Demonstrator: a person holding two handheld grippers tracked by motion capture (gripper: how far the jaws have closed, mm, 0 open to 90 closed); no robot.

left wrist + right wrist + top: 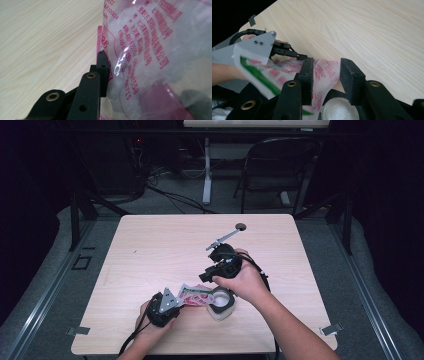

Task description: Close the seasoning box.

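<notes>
A clear plastic bag [194, 296] with red print and white fluff inside lies at the table's front middle. My left gripper [179, 302] is shut on the bag's left edge; in its own view the bag [155, 50] presses against one black jaw and hides the other side of the left gripper [106, 62]. My right gripper [325, 62] stands open over the bag's right part, with slack film [324, 72] hanging between its jaws. In the high view the right gripper [205, 278] points down and to the left. A white round jar [221, 302] stands under the bag's right end, its white contents [339, 110] showing.
The wooden table [160, 245] is bare across its left and far parts, with a round cable hole [241, 226] near the back edge. Small clips [80, 330] sit by the front corners. A dark chair [280, 165] stands behind the table.
</notes>
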